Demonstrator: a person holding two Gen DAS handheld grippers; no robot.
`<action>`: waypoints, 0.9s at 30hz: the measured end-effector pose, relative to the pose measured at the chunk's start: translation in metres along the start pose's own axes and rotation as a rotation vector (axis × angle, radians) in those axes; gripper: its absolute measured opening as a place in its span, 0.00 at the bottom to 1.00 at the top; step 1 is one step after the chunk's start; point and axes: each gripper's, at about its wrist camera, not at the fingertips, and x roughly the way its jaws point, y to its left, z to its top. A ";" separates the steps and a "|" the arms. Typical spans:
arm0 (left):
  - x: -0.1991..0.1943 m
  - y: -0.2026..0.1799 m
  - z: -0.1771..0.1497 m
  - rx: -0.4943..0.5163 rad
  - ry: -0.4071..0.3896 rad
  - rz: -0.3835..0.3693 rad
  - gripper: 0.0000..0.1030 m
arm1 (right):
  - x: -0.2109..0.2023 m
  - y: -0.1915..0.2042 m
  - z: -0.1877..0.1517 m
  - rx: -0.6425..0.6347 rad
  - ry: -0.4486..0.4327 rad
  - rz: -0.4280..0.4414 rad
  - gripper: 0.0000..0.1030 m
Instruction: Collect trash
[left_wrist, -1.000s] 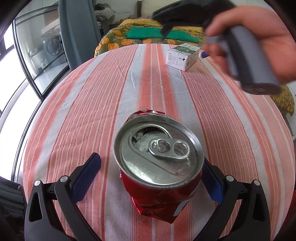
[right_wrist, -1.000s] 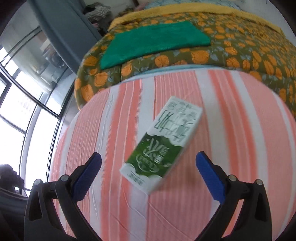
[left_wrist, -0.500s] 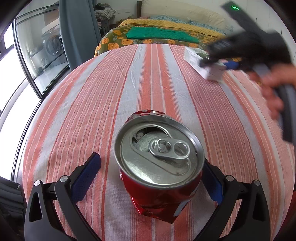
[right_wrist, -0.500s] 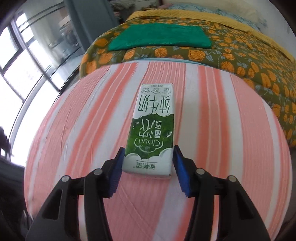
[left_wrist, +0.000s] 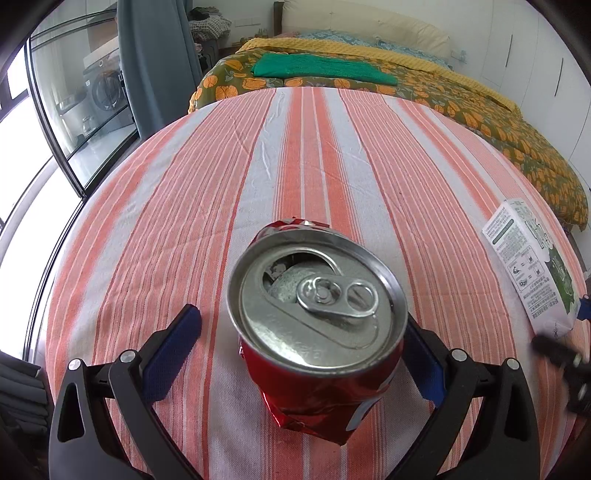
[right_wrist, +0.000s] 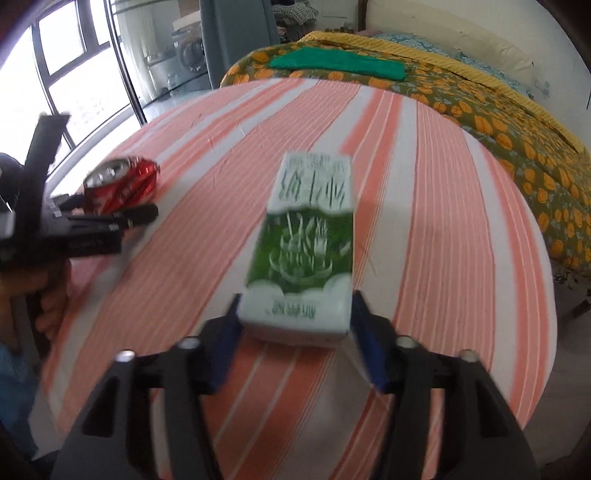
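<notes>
Between the blue pads of the left claw (left_wrist: 301, 345): a dented red can (left_wrist: 317, 328), upright on the striped tablecloth (left_wrist: 295, 155), long axis vertical, silver top facing the camera, pull tab lying flat and pointing away to the right, drinking hole on the far left side of the lid. Jaws spread apart; right pad hidden behind the can's body, so contact on that side impossible to tell; left pad clearly off the can with cloth showing in the gap. Crumpled lower wall, creased and folded near the base.

Far off to the right of that claw, near the table's edge: a green and white carton (left_wrist: 532, 266), lying lengthwise, with a blue pad just touching its near end.

Clamped in the right claw (right_wrist: 295, 332): the same carton (right_wrist: 306, 243), gripped across its near short end by both blue pads, long axis running straight ahead away from the claw, broad printed face up, white end farthest, slightly blurred. Whether raised or resting on the cloth impossible to tell.

Ahead and to the left of the right claw: the can (right_wrist: 120, 184), with the other claw's black fingers on either side. Beyond the table: a bed (right_wrist: 461, 99) with an orange-flowered cover.
</notes>
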 end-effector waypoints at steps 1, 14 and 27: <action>0.000 0.000 0.000 0.000 0.000 0.000 0.96 | 0.005 0.002 -0.003 -0.005 -0.006 -0.003 0.81; 0.000 -0.001 0.000 0.000 0.000 0.002 0.96 | 0.009 0.007 -0.008 -0.008 -0.034 -0.013 0.90; -0.001 -0.002 -0.001 0.000 -0.001 0.009 0.96 | 0.010 0.007 -0.008 -0.007 -0.034 -0.009 0.91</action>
